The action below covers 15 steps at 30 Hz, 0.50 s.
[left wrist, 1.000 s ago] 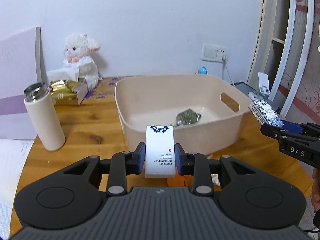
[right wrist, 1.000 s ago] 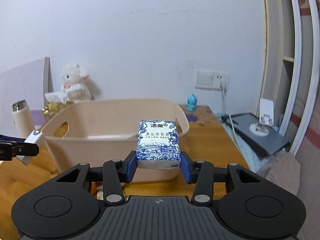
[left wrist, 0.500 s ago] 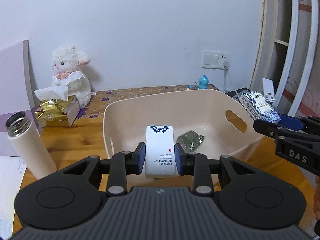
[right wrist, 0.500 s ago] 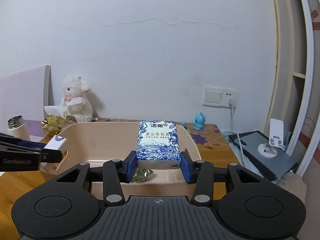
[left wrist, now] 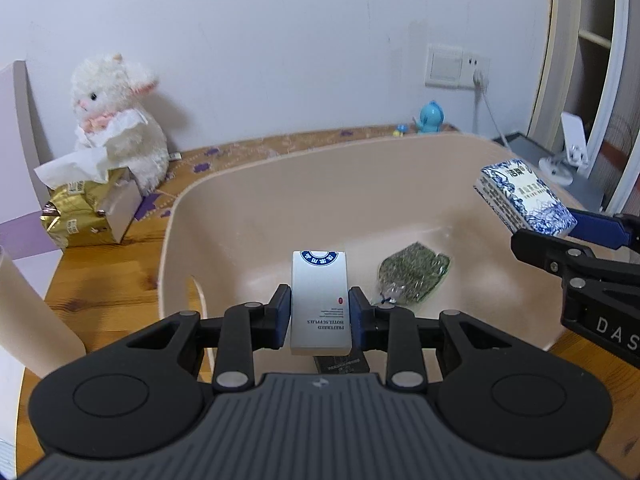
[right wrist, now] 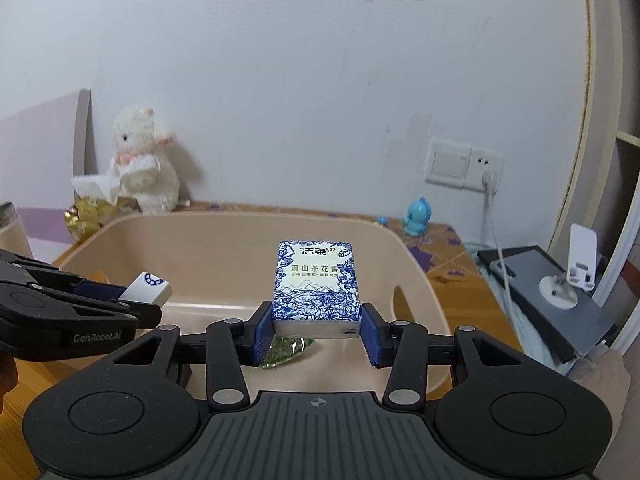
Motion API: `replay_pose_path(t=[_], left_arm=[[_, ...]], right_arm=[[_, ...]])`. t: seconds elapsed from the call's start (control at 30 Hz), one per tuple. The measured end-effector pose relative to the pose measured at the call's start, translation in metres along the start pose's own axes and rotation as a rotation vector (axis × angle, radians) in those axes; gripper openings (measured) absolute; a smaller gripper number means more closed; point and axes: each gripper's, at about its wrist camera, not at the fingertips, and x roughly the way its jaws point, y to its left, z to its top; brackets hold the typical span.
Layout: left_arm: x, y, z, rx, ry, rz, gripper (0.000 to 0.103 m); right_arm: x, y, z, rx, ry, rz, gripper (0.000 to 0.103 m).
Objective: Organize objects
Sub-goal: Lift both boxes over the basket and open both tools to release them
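plush lamb [left wrist: 120, 120] | gold tissue pack [left wrist: 86, 210] | blue figurine [left wrist: 431, 116] | wall socket [left wrist: 458, 67]

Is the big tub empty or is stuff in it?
Not empty. The beige tub has a clear packet of green bits lying on its floor, plus a dark box.

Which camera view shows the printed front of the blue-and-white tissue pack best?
The right wrist view: the blue-and-white tissue pack faces the camera between the right tongs. The left wrist view shows it only tilted, at the frame's side.
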Motion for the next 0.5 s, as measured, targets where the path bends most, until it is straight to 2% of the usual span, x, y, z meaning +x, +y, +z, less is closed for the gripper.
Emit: replay_pose_path(t=[0.27,0.33,0.37,0.5], left_arm=[[0.01,0.001,-0.001,-0.001,0.035,0.011,0.034],[0.008,0.002,-0.001,-0.011,0.037,0.007,0.034],[0.007,0.002,-0.001,-0.014,0.04,0.008,0.035],[-0.002,-0.001,-0.001,-0.01,0.028,-0.003,0.051]], right_arm=[[0.015,0.0,-0.005,-0.011,0.051,0.0,0.043],[0.014,-0.001,-0.006,-0.011,0.049,0.001,0.047],[0.012,-0.002,-0.006,-0.01,0.045,0.001,0.052],[-0.001,-0.005,-0.004,-0.006,0.01,0.0,0.056]])
